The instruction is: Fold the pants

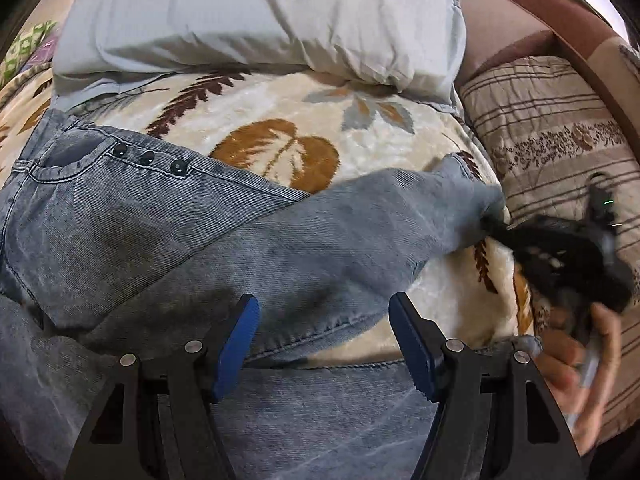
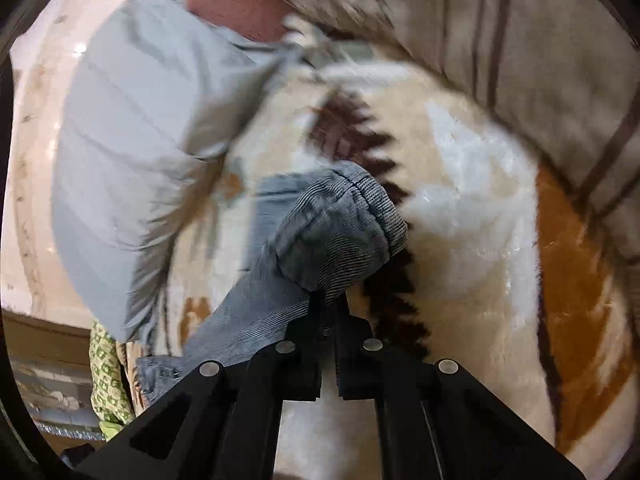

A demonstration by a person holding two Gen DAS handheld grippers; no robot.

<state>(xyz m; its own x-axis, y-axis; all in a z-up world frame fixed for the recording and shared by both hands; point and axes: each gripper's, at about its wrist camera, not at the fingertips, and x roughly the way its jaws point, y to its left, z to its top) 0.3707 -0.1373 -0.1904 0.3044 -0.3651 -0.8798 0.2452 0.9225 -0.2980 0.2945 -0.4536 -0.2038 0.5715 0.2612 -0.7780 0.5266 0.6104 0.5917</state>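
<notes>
Grey-blue jeans [image 1: 168,232] lie spread on a cream blanket with leaf prints [image 1: 280,100]. Their waistband with dark snaps is at the upper left, and one leg runs to the right. My left gripper [image 1: 324,344] hovers open just above the denim, blue pads [image 1: 236,344] wide apart with nothing between them. My right gripper [image 1: 492,220] is shut on the leg's cuff at the right, held by a hand [image 1: 580,360]. In the right wrist view the bunched cuff [image 2: 340,232] sticks out past the closed fingers of that gripper [image 2: 330,300].
A pale blue pillow [image 1: 260,20] lies across the head of the bed, also seen at left in the right wrist view [image 2: 132,140]. A striped beige quilt [image 1: 552,128] and a brown headboard [image 1: 552,8] border the right side. Green patterned cloth [image 2: 106,368] hangs at the bed's edge.
</notes>
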